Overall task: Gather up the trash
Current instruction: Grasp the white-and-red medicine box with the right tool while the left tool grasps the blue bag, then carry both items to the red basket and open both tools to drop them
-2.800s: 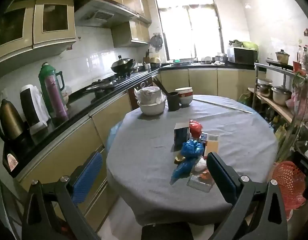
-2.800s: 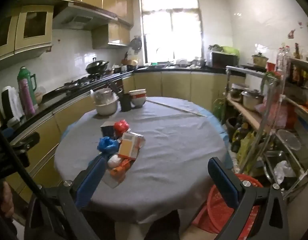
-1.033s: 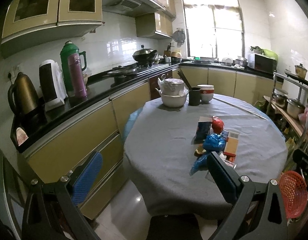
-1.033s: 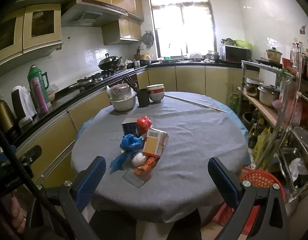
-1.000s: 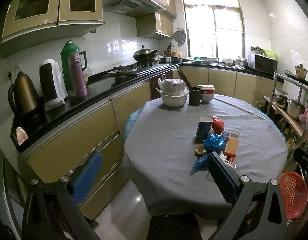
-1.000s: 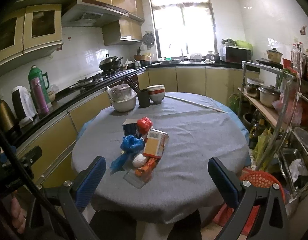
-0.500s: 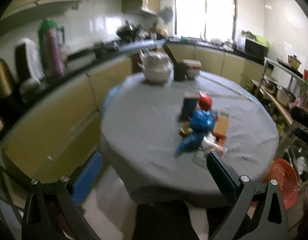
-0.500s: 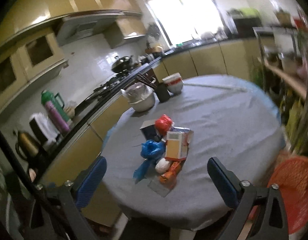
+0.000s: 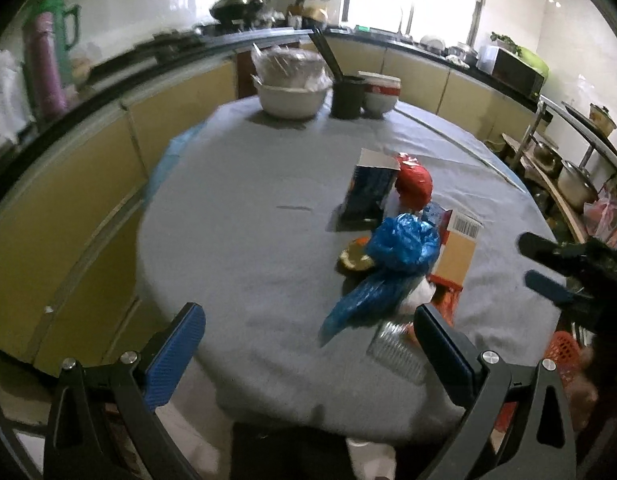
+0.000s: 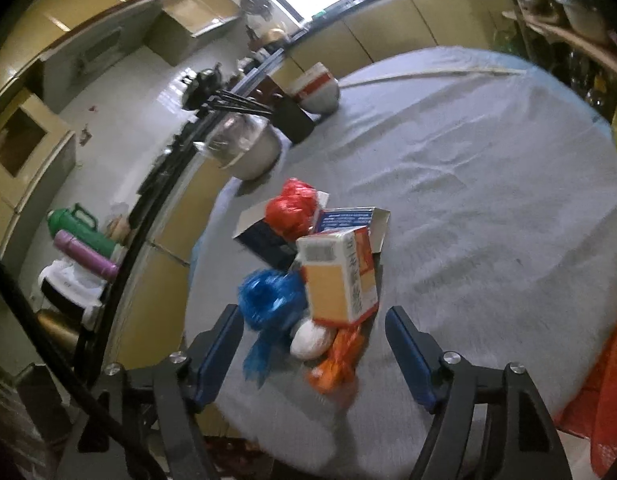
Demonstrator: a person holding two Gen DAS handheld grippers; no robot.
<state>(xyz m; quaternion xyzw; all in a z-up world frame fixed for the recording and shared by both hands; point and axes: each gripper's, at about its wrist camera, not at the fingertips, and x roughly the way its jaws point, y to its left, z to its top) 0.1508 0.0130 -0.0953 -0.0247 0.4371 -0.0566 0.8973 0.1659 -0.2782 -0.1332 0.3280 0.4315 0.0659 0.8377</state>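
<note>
From the left wrist camera, a round table [image 9: 236, 216] draped in grey cloth fills a yellow-cabinet kitchen, a small heap of trash lying right of its centre: a crumpled blue plastic bag [image 9: 392, 264] in front, a dark blue carton [image 9: 370, 190] standing open behind it, a red plastic bag [image 9: 414, 184] touching the carton's right side, and an orange box [image 9: 456, 252] with a barcode just beside the blue bag. The left gripper [image 9: 308, 344] hovers over the near edge of the table, its blue-padded fingers [image 9: 174, 354] spread wide with nothing between them; the right finger overlaps a clear plastic tray [image 9: 394, 350] in the picture, though contact cannot be told. A white bowl [image 9: 292, 98], a dark cup [image 9: 348, 96] of chopsticks and a smaller bowl [image 9: 382, 94] stand at the far edge. At the right, the other gripper's dark fingers reach in beside a red basket [image 9: 564, 346]. From the right wrist camera, tilted, the right gripper [image 10: 314, 348] hangs above the same heap, its jaws having just been closing yet standing apart; in the picture the orange box [image 10: 336, 276], a white lump [image 10: 312, 340] and an orange wrapper [image 10: 336, 360] lie between the pads, none pressed by them.
</note>
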